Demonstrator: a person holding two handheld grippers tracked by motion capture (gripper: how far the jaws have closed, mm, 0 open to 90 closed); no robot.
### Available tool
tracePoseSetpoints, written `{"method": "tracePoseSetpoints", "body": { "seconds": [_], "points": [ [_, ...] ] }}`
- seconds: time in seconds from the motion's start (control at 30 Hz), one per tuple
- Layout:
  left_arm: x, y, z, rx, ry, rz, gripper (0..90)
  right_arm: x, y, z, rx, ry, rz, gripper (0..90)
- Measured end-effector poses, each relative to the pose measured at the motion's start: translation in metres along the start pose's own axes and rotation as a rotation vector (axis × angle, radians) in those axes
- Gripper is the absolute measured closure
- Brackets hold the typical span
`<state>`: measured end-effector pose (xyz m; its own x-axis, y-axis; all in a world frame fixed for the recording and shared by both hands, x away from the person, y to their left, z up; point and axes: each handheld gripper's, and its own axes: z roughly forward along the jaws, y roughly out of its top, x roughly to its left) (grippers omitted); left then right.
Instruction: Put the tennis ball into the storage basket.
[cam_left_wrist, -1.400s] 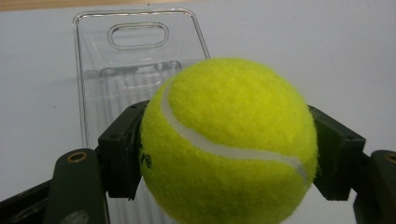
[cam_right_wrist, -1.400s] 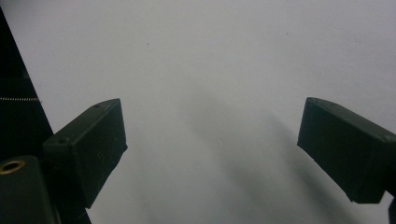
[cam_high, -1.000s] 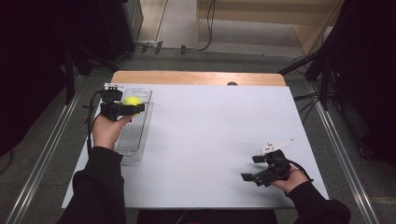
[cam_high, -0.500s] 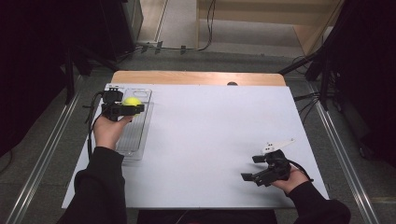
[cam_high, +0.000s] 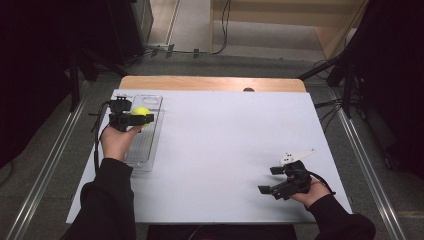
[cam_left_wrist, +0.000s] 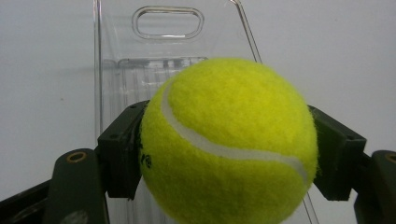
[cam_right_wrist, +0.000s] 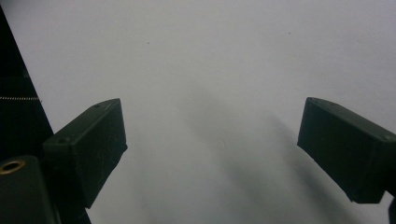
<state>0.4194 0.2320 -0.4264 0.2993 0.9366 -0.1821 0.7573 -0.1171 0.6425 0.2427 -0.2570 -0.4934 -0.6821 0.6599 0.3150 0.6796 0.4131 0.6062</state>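
Over the far end of a clear, ribbed plastic tray (cam_high: 145, 142) at the white table's (cam_high: 225, 150) ten o'clock corner, the left gripper (cam_high: 142, 118) clamps a fuzzy yellow-green tennis ball (cam_high: 140, 111), one black jaw pressed to each side of it so it cannot roll. Whether the ball is resting on the tray or held just above it cannot be told. The left gripper view shows the ball (cam_left_wrist: 229, 142) centred between the jaws, with the tray's handle slot beyond at twelve o'clock. Well apart, at the table's five o'clock, the right gripper (cam_high: 272, 180) waits with jaws spread wide over bare tabletop (cam_right_wrist: 215, 70), apparently idle.
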Motion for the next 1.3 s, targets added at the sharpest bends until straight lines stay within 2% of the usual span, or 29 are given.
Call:
{"method": "tracePoseSetpoints", "body": {
  "seconds": [0.63, 0.83, 1.3],
  "points": [
    [0.0025, -0.0033, 0.0064, 0.019, 0.017, -0.005, 25.9, 0.0, -0.0001, -0.0002, 0.0, -0.002, 0.0, 6.2],
    [0.0032, -0.0045, 0.0091, 0.024, 0.015, -0.015, 25.9, 0.0001, -0.0001, 0.0, 0.0, -0.002, -0.001, 6.2],
    [0.0007, -0.0041, 0.0095, 0.024, 0.001, -0.004, 25.6, 0.0001, -0.0001, 0.0001, 0.0, -0.002, -0.001, 6.2]
  ]
}}
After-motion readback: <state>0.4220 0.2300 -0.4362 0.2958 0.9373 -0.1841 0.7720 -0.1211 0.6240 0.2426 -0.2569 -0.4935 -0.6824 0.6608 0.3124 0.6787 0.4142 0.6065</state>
